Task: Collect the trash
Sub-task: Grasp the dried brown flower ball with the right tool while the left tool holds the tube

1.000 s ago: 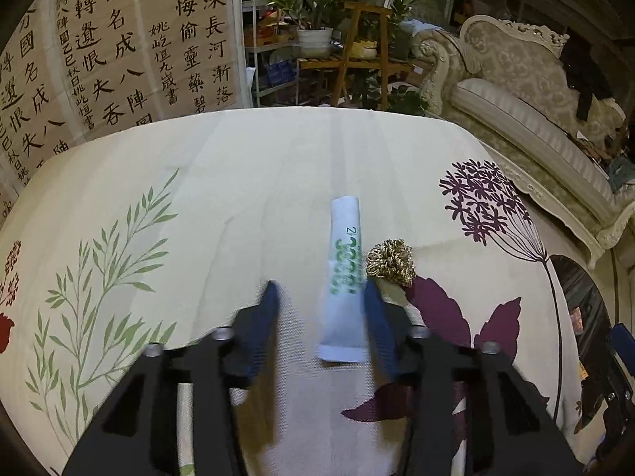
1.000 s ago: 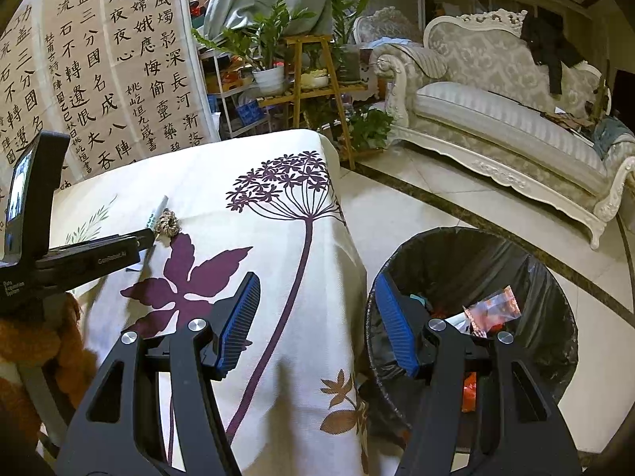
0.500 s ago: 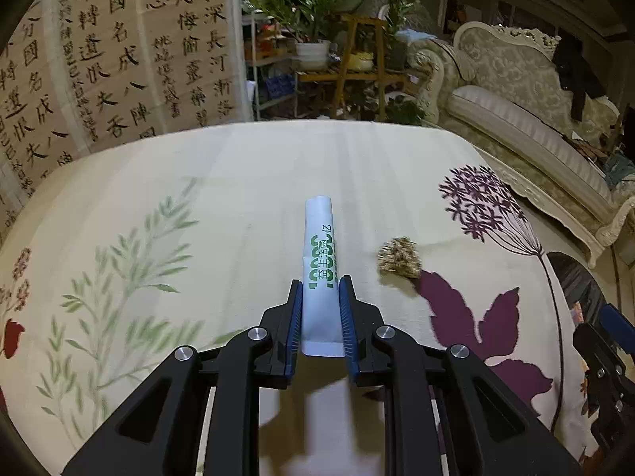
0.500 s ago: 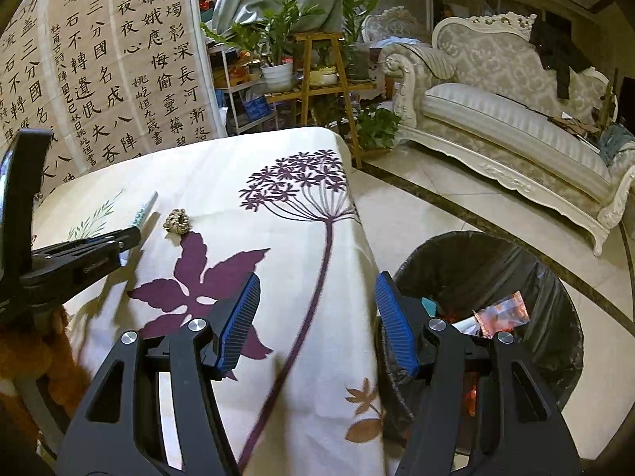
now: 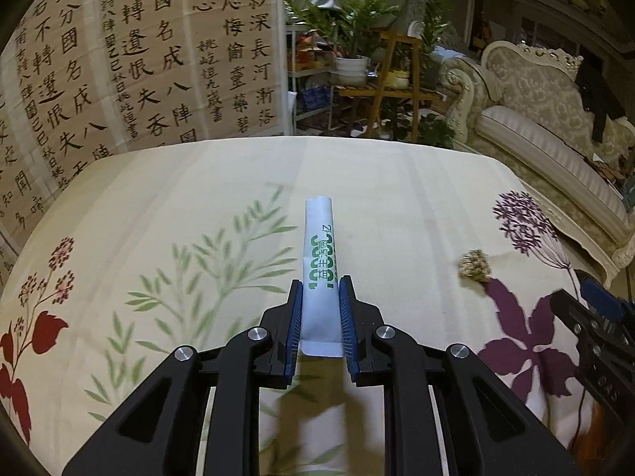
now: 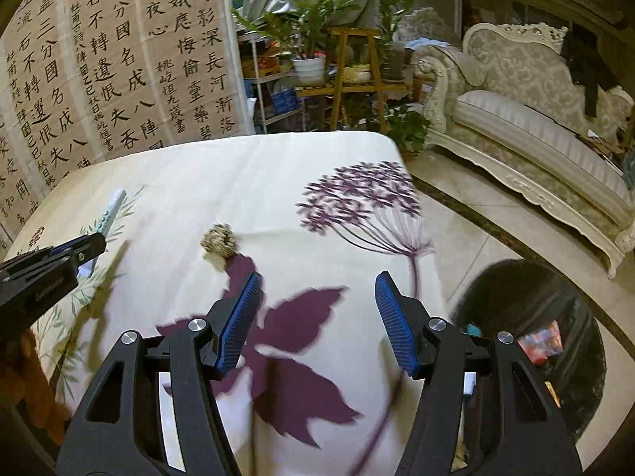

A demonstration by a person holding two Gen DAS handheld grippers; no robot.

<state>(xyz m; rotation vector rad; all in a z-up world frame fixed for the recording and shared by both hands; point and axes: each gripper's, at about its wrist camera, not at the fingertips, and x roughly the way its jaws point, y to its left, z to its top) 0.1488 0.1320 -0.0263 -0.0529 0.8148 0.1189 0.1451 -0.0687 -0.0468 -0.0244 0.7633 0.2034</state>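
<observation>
My left gripper (image 5: 320,283) is shut on a white sachet with green print (image 5: 320,254), held above the floral tablecloth (image 5: 198,182). The sachet sticks forward past the fingertips; it also shows in the right wrist view (image 6: 113,206). A small crumpled golden-brown ball (image 5: 474,264) lies on the cloth to the right; in the right wrist view it (image 6: 219,240) sits just ahead and left of my right gripper (image 6: 317,281), which is open and empty above the purple leaf print.
A black-lined trash bin (image 6: 555,317) with wrappers inside stands on the floor right of the table. A cream sofa (image 6: 535,127), a wooden plant stand (image 6: 357,79) and a calligraphy screen (image 6: 119,59) lie beyond the table.
My left gripper closed on the sachet and lifted it off the cloth. My right gripper swung left from over the bin to over the table, toward the golden ball.
</observation>
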